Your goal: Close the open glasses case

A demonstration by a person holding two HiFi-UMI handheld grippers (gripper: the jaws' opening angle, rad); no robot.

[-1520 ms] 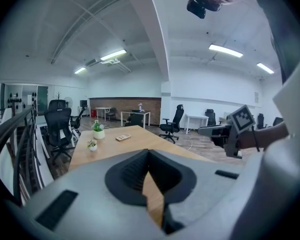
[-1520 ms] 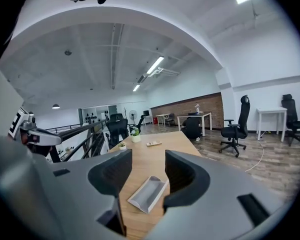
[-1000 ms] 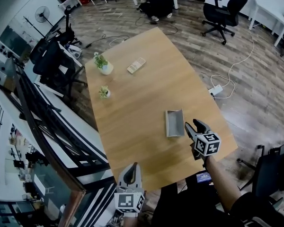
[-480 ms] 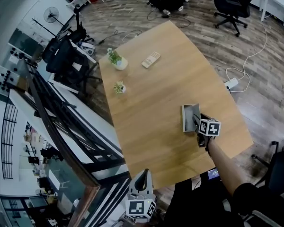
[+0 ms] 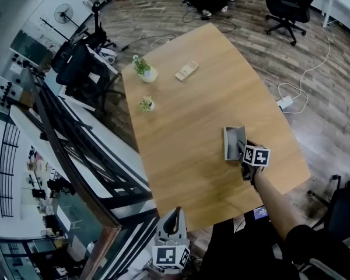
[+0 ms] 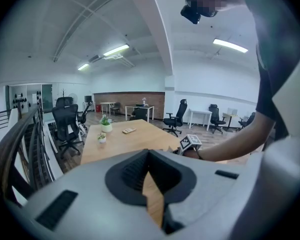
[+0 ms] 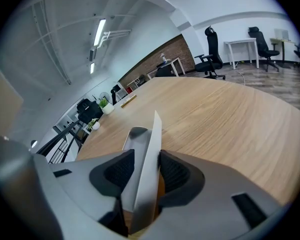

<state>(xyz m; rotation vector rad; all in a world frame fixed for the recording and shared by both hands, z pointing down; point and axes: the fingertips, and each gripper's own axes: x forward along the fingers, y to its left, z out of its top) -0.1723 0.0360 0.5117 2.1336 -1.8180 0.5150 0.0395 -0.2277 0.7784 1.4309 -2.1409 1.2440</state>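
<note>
The grey glasses case (image 5: 231, 142) lies open on the wooden table (image 5: 192, 115), near its right front edge, with the lid standing up. My right gripper (image 5: 243, 149) is at the case's near end. In the right gripper view the pale lid (image 7: 151, 149) stands edge-on between the two pads of that gripper (image 7: 149, 159), and the jaws are closing on it. My left gripper (image 5: 174, 216) hangs off the table's front edge, far from the case. Its fingers meet at the tips around nothing (image 6: 149, 155). That view also shows the right gripper's marker cube (image 6: 190, 143).
Two small potted plants (image 5: 144, 70) (image 5: 146, 104) and a flat remote-like object (image 5: 186, 70) sit at the table's far end. A stair railing (image 5: 64, 150) runs along the left side. Office chairs (image 5: 287, 2) and a power strip (image 5: 284, 102) with cable are on the floor.
My right gripper came down from beside the case onto its raised lid. Over the last half second it stayed there. The left gripper has hardly moved.
</note>
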